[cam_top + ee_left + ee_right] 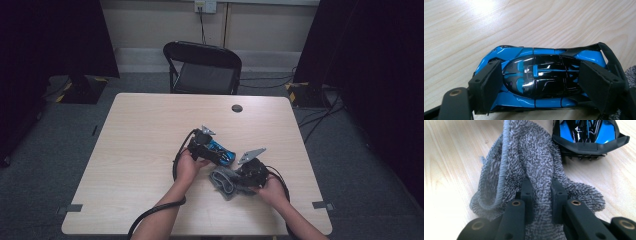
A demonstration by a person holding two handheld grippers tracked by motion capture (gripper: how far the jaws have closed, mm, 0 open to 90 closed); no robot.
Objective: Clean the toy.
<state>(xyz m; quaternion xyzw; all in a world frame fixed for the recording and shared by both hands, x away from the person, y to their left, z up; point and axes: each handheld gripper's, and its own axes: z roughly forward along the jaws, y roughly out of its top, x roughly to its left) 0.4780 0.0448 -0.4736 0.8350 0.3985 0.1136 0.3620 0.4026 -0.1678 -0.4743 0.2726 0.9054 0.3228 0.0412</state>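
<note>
the table (150,150) carries both things near its front right part. the grey towel (534,157) lies bunched there, pinched by the right gripper (541,192). beside it, touching, the blue toy car (541,77) sits between the left gripper (539,85) pads, clamped. wiping seems in hand; next, bring the towel onto the car.

We see a light wood table (145,150) with a dark round grommet (237,108) near its far edge, about 12 o'clock from center. Black folding chair (204,68) sits behind it at 12. Wall outlet (205,5) above the chair, cord hanging down. Black curtains (50,40) at 10 and 2. Loose cables (320,117) on grey carpet at 2.
</note>
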